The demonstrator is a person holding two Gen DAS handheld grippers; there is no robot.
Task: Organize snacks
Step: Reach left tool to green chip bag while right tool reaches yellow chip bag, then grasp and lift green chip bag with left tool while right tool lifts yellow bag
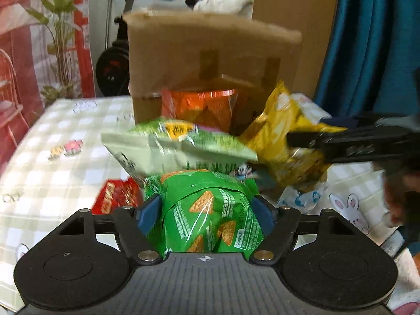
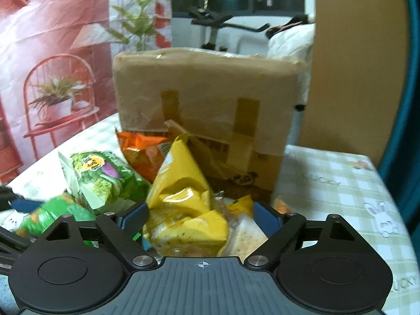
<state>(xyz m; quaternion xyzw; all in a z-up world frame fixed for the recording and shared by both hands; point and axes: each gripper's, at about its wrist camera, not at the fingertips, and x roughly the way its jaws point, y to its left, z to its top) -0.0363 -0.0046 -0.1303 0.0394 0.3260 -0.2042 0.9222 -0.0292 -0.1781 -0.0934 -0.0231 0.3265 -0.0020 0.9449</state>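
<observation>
Snacks lie heaped on the counter [image 2: 338,183], which wears a pale green-and-white checked cloth printed with bunnies and flowers. Nearest the left wrist camera, a green chip bag [image 1: 210,215] showing triangular crisps. Behind it a pale green bag with a vegetable picture [image 1: 168,147]; left of that a small red packet [image 1: 115,197], half hidden. Further back an orange bag [image 1: 199,107] leans in front of a cardboard box [image 1: 210,52] patched with brown tape. A yellow bag [image 2: 181,183] stands upright before the box in the right wrist view, a clear cracker packet [image 2: 244,233] touching its right side.

Room beyond: red-and-white backdrop printed with a shelf and potted plants on the left, an exercise bike [image 2: 210,18] behind the box, a blue curtain [image 1: 367,39] at right.

Hard to read: the left view is motion-blurred, bag lettering illegible. A blurred blue-and-white wrapper [image 1: 302,197] beside the yellow bag cannot be identified.

Left gripper [image 1: 207,212]: blue pads pressed on both sides of the green chip bag, jaws narrowed onto it. Right gripper [image 2: 199,218]: jaws fairly wide, pads bracketing the yellow bag and cracker packet; firm contact cannot be made out.
</observation>
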